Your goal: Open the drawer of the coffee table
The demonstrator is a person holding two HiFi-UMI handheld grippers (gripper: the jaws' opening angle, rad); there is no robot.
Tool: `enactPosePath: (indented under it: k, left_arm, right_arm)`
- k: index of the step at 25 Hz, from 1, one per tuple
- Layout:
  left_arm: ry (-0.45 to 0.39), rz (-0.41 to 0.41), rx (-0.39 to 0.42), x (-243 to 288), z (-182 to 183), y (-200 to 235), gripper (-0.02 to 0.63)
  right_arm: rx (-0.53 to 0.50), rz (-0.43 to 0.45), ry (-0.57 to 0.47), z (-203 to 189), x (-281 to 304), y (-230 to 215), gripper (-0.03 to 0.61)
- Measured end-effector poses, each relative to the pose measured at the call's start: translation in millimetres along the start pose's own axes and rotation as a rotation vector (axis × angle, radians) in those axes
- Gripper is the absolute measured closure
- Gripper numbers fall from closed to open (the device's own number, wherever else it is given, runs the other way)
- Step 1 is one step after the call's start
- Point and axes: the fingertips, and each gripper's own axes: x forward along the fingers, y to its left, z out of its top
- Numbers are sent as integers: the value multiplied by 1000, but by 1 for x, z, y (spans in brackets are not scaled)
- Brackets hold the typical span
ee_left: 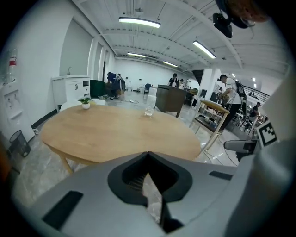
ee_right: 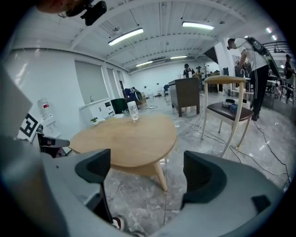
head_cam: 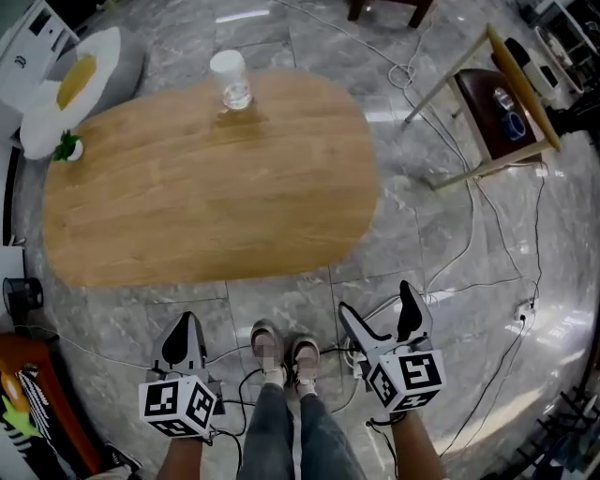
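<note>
Coffee table [head_cam: 206, 187] shows oval wooden top; left gripper [head_cam: 185, 323] closed, right gripper [head_cam: 375, 300] gaping.

Seen from above, the top of the bench [head_cam: 206, 178] hides its own underside, so no drawer front can be made out. A dark chair [head_cam: 417, 9] is cut off by the top edge. Distant people [ee_left: 175, 79] in the left gripper view are too small to tell apart.

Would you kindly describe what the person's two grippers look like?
The left gripper and right gripper are grey with black jaw pads, each carrying a white cube printed with black square markers. Dark cables trail from them. The person wears blue jeans.
</note>
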Motion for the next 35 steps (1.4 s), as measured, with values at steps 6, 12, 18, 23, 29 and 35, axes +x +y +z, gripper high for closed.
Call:
enactPosePath:
  k: [6, 12, 18, 23, 29, 35]
  left_arm:
    - [33, -3, -8, 8, -15, -1, 623]
    - [46, 4, 1, 9, -14, 7, 623]
    - [88, 4, 26, 23, -20, 5, 623]
    - [107, -2, 55, 33, -18, 6, 623]
    - [123, -9, 75, 46, -20, 3, 623]
    - [139, -19, 88, 56, -21, 0, 623]
  right_arm:
    - [-85, 49, 72, -34, 18, 4, 81]
    - [-142, 115, 127, -60, 54, 7, 83]
    - [-184, 154, 166, -79, 92, -3, 91]
    - [-195, 182, 222, -98, 114, -4, 99]
    - [-204, 241, 247, -109, 138, -4, 121]
    - [-223, 326, 238, -107, 159, 1, 151]
